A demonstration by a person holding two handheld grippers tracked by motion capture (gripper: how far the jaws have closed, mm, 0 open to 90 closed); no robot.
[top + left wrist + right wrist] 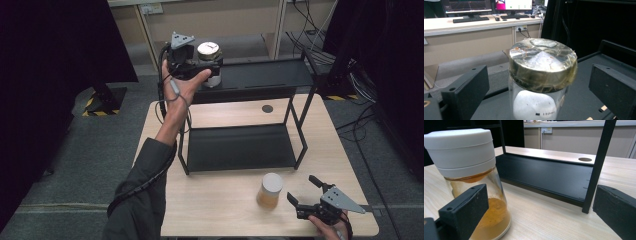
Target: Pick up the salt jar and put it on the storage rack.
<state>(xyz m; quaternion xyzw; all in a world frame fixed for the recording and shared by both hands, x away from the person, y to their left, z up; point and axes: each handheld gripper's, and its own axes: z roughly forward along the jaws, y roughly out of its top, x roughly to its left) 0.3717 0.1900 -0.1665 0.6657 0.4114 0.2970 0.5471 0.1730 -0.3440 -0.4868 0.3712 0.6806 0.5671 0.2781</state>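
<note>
In the high view the left gripper (212, 70) was raised over the top shelf of the black two-tier rack (260, 75), at about eleven o'clock from the table's centre, its jaws standing either side of a glass jar with a metal lid (209, 50). The jar stood upright on that shelf near its left end, so the gripper was there either to take it or to let it go. The right gripper (306, 191) lay low at five o'clock on the wooden table (220, 210), jaws spread wide and empty, pointed toward a white-capped jar of orange powder (270, 190) just beside it at its nine o'clock.

In the left gripper view the lidded glass jar (541, 75) sat between the two black jaws with clear gaps on both sides, so nothing was gripped; the lid looked wrapped in clear tape, perhaps to keep it sealed, though glare made that hard to judge.

In the right gripper view the powder jar (471, 185) stood upright on the table behind the left-hand jaw, not between the jaws, which were fully apart. The rack's lower shelf (544, 176) lay beyond at twelve o'clock, bare, likely the place meant for this jar
</note>
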